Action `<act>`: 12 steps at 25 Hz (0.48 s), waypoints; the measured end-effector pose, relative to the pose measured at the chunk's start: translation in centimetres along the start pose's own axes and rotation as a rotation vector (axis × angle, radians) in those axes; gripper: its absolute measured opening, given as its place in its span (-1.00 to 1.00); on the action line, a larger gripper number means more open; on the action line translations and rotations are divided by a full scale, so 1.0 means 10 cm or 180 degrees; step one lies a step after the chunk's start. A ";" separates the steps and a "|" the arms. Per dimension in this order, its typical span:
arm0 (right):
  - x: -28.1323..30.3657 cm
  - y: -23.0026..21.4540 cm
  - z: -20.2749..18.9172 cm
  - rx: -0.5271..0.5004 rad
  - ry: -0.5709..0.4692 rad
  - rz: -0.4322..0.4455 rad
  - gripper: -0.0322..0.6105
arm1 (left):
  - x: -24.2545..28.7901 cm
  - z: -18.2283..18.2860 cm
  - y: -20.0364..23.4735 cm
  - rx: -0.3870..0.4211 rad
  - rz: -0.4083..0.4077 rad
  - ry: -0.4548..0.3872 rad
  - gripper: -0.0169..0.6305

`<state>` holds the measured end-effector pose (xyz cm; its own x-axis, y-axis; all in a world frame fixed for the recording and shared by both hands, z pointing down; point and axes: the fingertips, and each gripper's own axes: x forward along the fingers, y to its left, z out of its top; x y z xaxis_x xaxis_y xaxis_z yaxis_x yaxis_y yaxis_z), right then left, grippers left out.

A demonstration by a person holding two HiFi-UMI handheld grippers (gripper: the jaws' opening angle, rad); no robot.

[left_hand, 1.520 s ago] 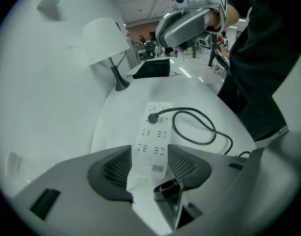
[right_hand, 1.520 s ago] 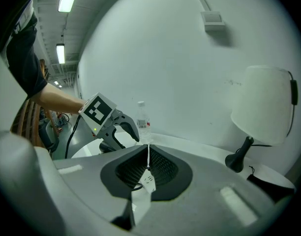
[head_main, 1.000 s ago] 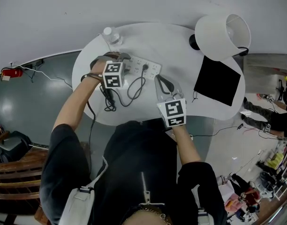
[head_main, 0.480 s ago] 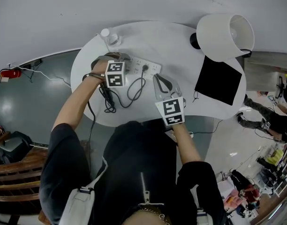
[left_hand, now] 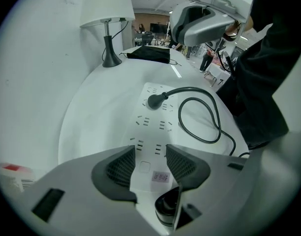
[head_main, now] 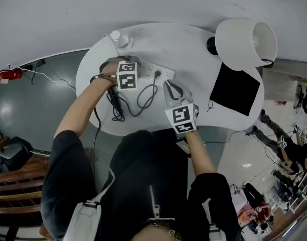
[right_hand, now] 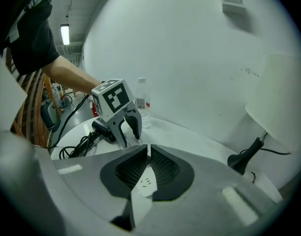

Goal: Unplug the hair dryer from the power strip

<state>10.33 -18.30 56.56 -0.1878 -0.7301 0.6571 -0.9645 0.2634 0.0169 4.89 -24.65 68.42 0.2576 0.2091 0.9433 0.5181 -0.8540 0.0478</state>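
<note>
Observed the power strip (left_hand: 155, 119) flat on the white bench (head_main: 193, 46). Noted the black plug (left_hand: 155, 101) seated near its far end, with the cord (left_hand: 190, 88) looping back toward the hair dryer (right_hand: 100, 128). Placed the dryer on the bench just behind the left gripper (left_hand: 150, 150).

Recorded the left fingers (left_hand: 118, 167) as wide apart and closing. Found them straddling the strip's near end, pads not yet pressing on it.

Recorded the right gripper (right_hand: 148, 150) hovering near the plug and apparently clear of it. Read its fingers (right_hand: 165, 168) as drawn together on nothing.

Judged the step in hand: pin the strip, then bring the right gripper to the plug.

To do it well:
- Finish closing the left fingers on the strip's sides, or bear down on it, to stop the strip lifting with the pull.
- Spread the right fingers before arrival; drawn together, cannot take the plug.
- Seat the pads on the plug body, never on the cord, to spare the cord's neck.
- Pull straight out from the strip's face, without rocking.
- Keep the cord loop clear of both grippers.
</note>
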 end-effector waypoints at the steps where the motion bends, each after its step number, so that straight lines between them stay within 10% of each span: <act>1: 0.02 0.00 -0.02 -0.0029 0.0017 0.0014 -0.86 | 0.00 0.00 0.00 0.0003 -0.0010 0.0014 -0.33; 12: 0.22 0.08 -0.23 -0.0798 0.0361 0.0180 -0.62 | 0.01 0.01 -0.01 0.0009 -0.0044 0.0061 -0.32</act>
<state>9.57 -18.26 59.72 -0.2044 -0.6382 0.7423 -0.8746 0.4597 0.1544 4.98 -24.52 68.46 0.2348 0.2117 0.9487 0.5237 -0.8498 0.0600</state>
